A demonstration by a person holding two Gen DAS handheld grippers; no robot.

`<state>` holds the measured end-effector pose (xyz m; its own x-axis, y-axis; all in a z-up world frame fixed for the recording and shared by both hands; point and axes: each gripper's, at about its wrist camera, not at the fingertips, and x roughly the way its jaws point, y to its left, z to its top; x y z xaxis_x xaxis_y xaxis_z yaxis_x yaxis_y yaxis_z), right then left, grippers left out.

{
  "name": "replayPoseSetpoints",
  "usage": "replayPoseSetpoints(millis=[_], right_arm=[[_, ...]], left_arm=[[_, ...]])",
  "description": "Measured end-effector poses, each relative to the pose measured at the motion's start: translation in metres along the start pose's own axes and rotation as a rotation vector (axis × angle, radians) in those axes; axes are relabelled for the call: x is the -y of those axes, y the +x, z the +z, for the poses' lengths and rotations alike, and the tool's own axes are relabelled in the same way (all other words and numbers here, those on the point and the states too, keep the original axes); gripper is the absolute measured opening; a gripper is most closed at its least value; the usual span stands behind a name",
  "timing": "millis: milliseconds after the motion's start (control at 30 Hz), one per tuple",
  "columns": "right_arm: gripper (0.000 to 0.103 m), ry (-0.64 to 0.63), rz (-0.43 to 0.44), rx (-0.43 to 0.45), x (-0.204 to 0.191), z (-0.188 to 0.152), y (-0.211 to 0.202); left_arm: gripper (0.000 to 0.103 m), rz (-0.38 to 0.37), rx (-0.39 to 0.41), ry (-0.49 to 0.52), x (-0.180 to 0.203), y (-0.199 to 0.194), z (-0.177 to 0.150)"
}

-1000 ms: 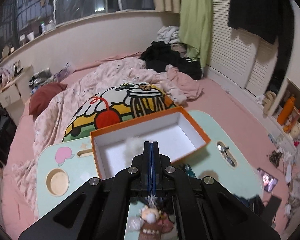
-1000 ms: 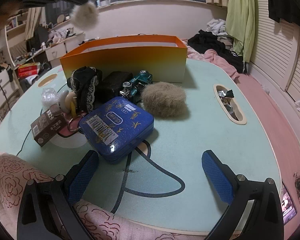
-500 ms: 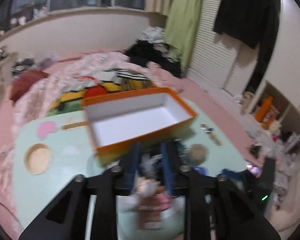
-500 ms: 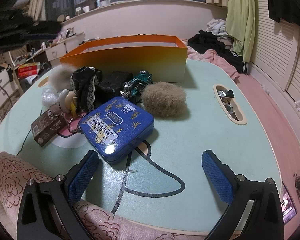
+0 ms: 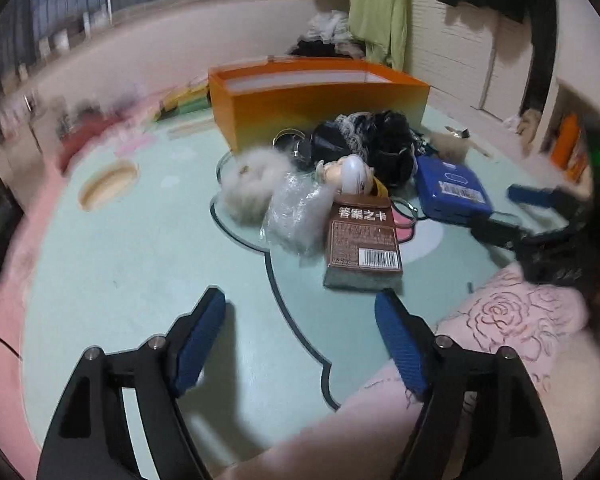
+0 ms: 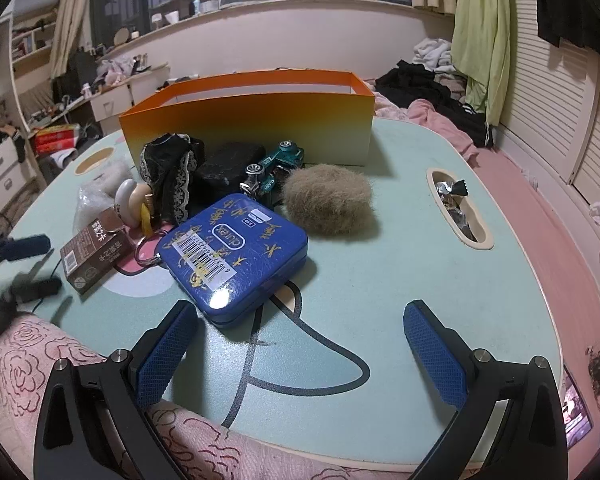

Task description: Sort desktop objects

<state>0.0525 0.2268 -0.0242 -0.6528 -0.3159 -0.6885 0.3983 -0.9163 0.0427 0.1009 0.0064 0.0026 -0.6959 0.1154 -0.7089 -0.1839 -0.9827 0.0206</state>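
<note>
Mint-green worktop (image 5: 132, 256) carries the clutter in one clump before the orange box (image 6: 244, 120). From the left wrist view, left to right: a pale fluffy pompom (image 5: 250, 184), a crinkled clear wrapper (image 5: 296, 212), a brown card box (image 5: 363, 236) lying flat with a small doll head (image 5: 348, 172) behind it, black lace fabric (image 5: 364, 140), then the blue tin (image 5: 450, 192). The left tool (image 5: 300, 320) hangs low over bare worktop just short of the card box, its jaws opening with nothing between them. Further right, the right tool (image 6: 300, 328) is spread wide and empty, the blue tin's near corner just ahead of its left finger; a tan fur ball (image 6: 328, 204) and a teal toy car (image 6: 276, 164) lie beyond.
</note>
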Motion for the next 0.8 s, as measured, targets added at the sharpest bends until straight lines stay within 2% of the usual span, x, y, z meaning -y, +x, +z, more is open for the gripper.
replayPoseSetpoints(millis=[133,233,800], right_arm=[[0.103,-0.002,-0.001,0.0,-0.0017,0.0007,-0.0016],[0.103,0.0,0.001,0.0,0.0002,-0.0001,-0.0002],[0.103,-0.001,-0.001,0.0,-0.0022,0.0032,-0.003]], left_arm=[[0.083,0.008,0.025,-0.037,-0.0051,0.0036,-0.0003],[0.083,0.021,0.047,-0.028,-0.002,0.0076,-0.0017],[0.084,0.021,0.061,-0.028,-0.0031,0.0044,-0.0034]])
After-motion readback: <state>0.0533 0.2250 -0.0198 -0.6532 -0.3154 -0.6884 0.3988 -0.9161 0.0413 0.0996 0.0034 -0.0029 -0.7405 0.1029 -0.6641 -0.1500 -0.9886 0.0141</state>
